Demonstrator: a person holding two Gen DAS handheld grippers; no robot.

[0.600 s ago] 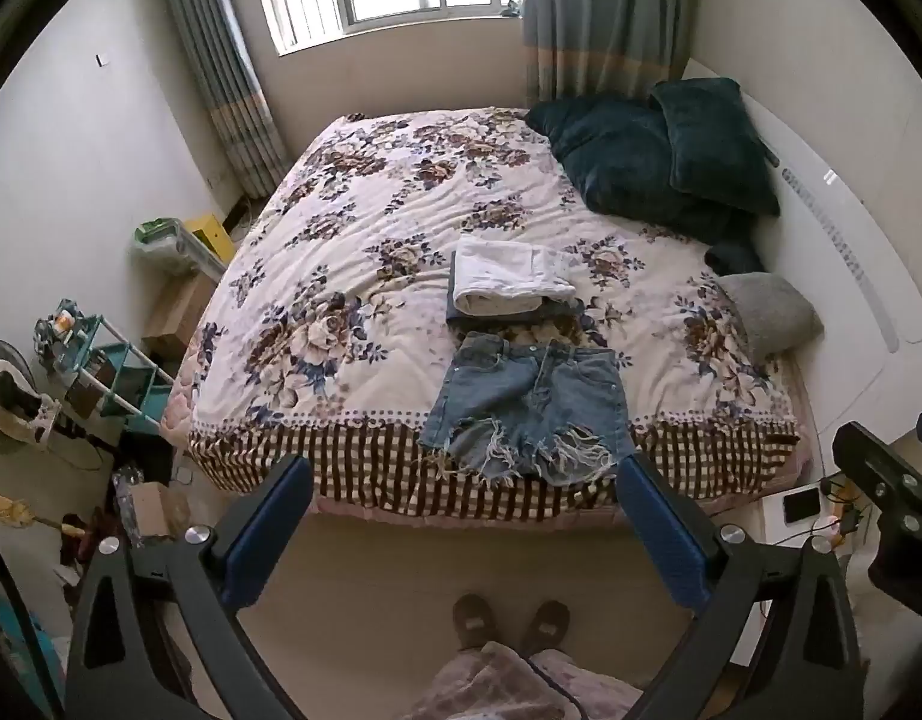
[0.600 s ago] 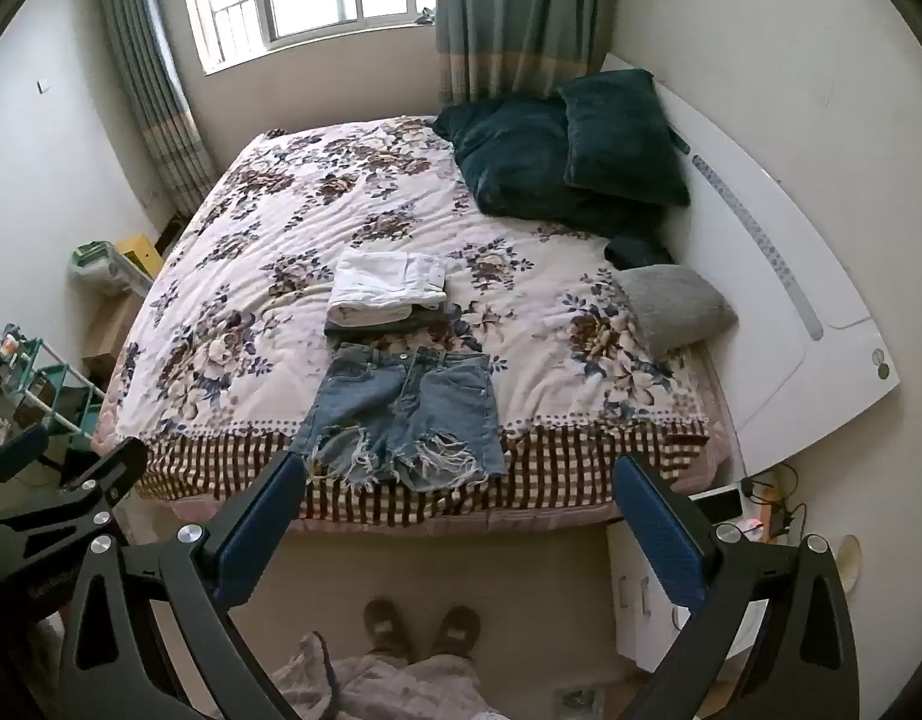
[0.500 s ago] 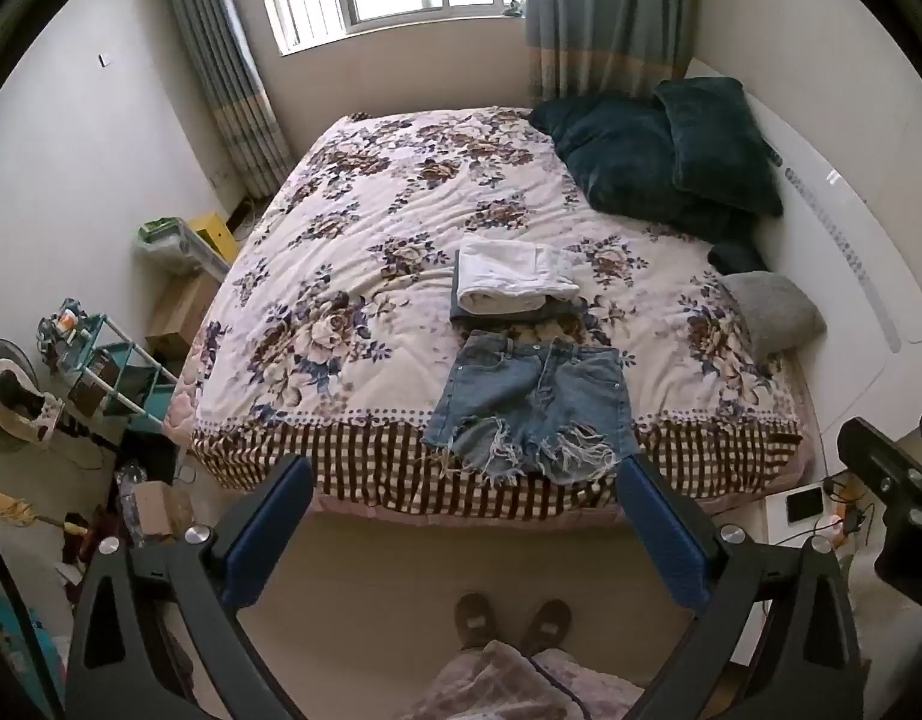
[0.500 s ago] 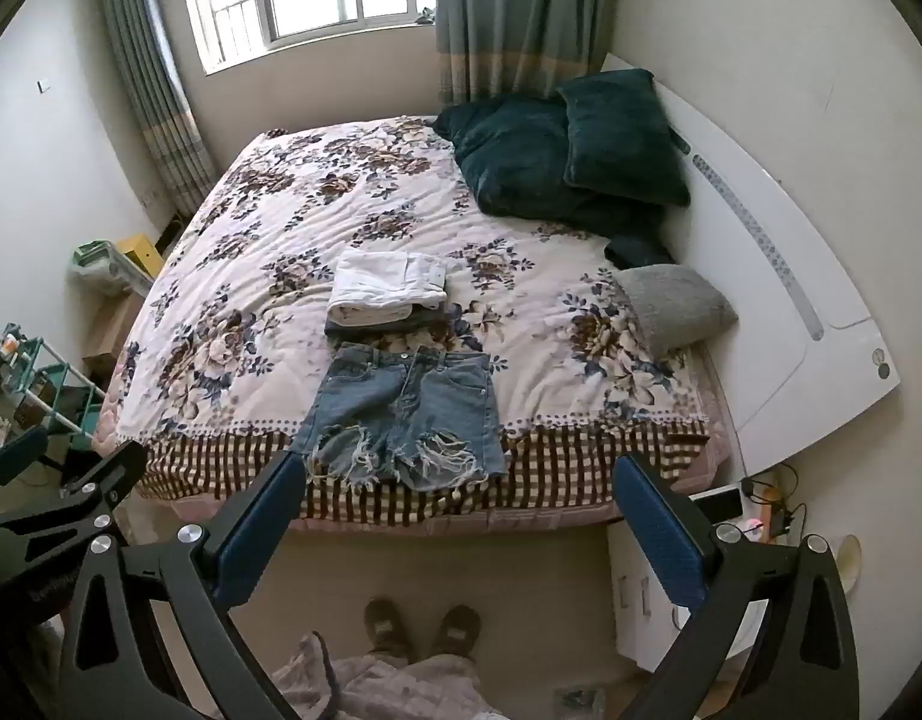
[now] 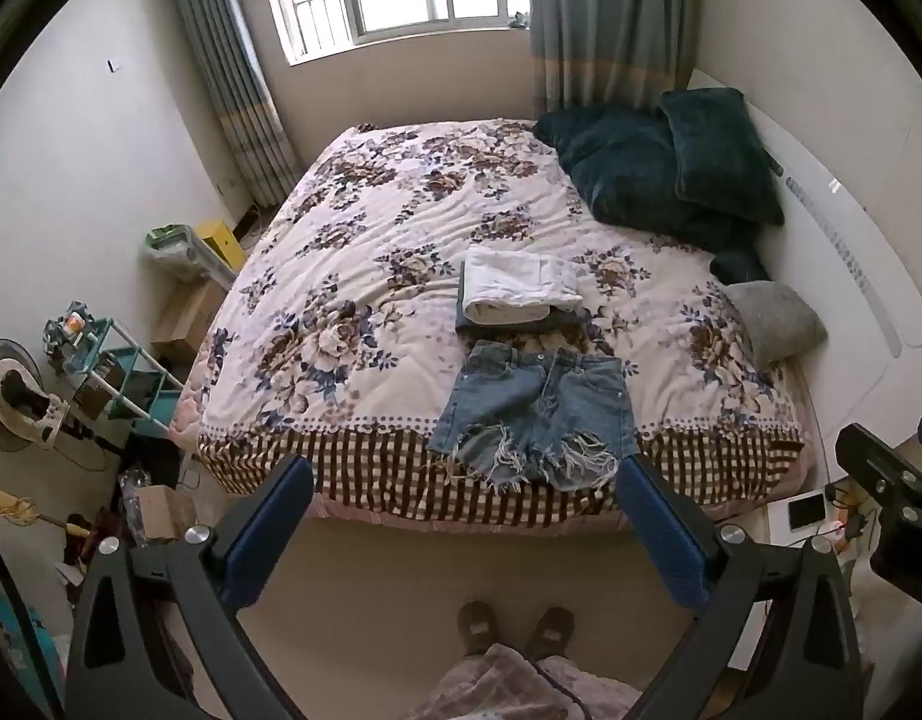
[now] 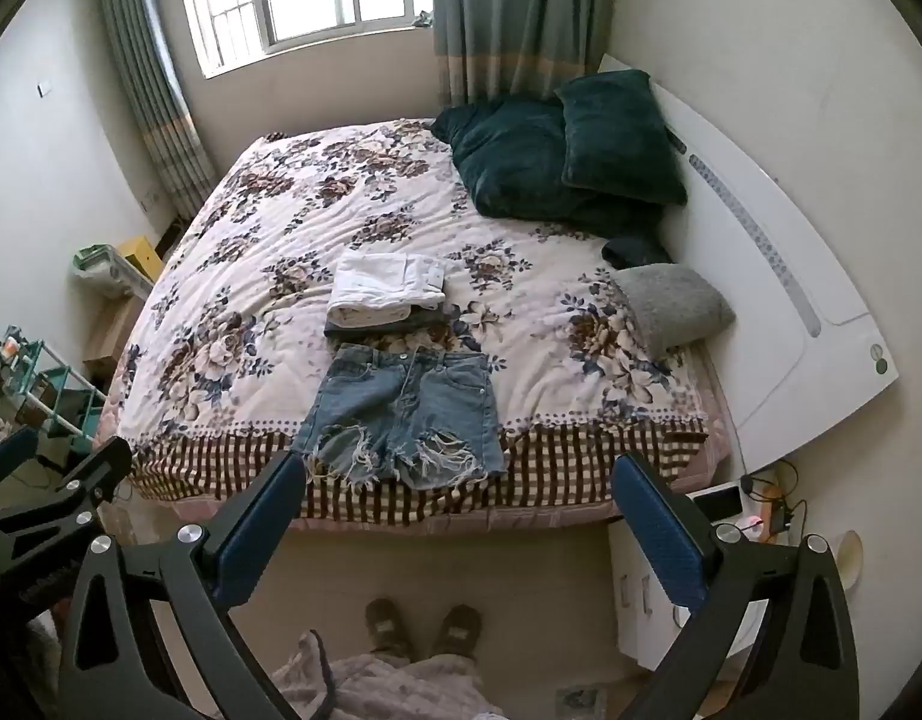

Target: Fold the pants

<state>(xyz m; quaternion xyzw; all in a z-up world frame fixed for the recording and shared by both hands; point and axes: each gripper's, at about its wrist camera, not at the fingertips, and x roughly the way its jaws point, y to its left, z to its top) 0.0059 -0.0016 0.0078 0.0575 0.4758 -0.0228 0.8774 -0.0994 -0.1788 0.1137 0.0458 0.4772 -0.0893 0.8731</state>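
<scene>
A pair of faded blue denim shorts with frayed, stringy white hems [image 5: 536, 414] [image 6: 404, 414] lies flat and unfolded near the foot edge of the bed, waistband toward the window, leg openings reaching onto the brown-and-cream checked border of the floral quilted bedspread [image 5: 353, 300] [image 6: 239, 312]. Just beyond the waistband sits a small stack of folded garments: a white folded piece [image 5: 515, 288] [image 6: 386, 288] on top of a darker grey-blue one whose edge alone shows. No label or writing on the shorts can be read; a metal button at the waist is only a speck. The left gripper [image 5: 461, 534], black-framed with blue padded fingers [image 5: 269, 528], hangs over the floor short of the bed, its jaws spread wide and holding nothing. The right gripper [image 6: 455, 531] is likewise held back from the bed with blue pads [image 6: 656, 531] set wide apart, empty. Two plush dark teal pillows [image 5: 671, 168] [image 6: 563, 150] and a fuzzy grey cushion [image 5: 770, 318] [image 6: 671, 303] lean by the smooth white curved headboard [image 6: 779, 276]. Brown slippers [image 5: 512, 627] [image 6: 422, 624] show at the bottom edge, the person's legs being cut off. A teal wire rack [image 5: 125, 378] of small, indistinct items stands at left.
</scene>
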